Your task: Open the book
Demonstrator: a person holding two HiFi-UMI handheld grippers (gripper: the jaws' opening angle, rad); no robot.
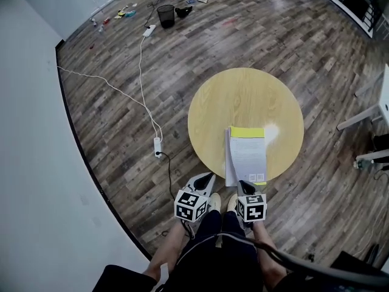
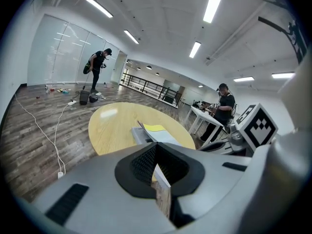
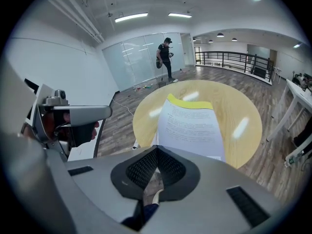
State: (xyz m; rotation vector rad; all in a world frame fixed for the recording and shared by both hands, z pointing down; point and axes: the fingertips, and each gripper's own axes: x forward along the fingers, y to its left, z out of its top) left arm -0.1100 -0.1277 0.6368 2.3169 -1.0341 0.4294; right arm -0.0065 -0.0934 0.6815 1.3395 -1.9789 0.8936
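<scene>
A book with a white printed cover and a yellow band along its far end lies shut on the round yellow table, close to the near edge. My left gripper hangs just off the table's near rim, left of the book, jaws shut with nothing in them. My right gripper is at the book's near end, a little short of it, also shut and empty. The left gripper view shows the book ahead and right of the shut left gripper. The right gripper view has the book straight ahead of the right gripper.
A white cable and power strip lie on the wood floor left of the table. A black bin stands far back. A white desk is at the right. One person stands by the glass wall, another at the desk.
</scene>
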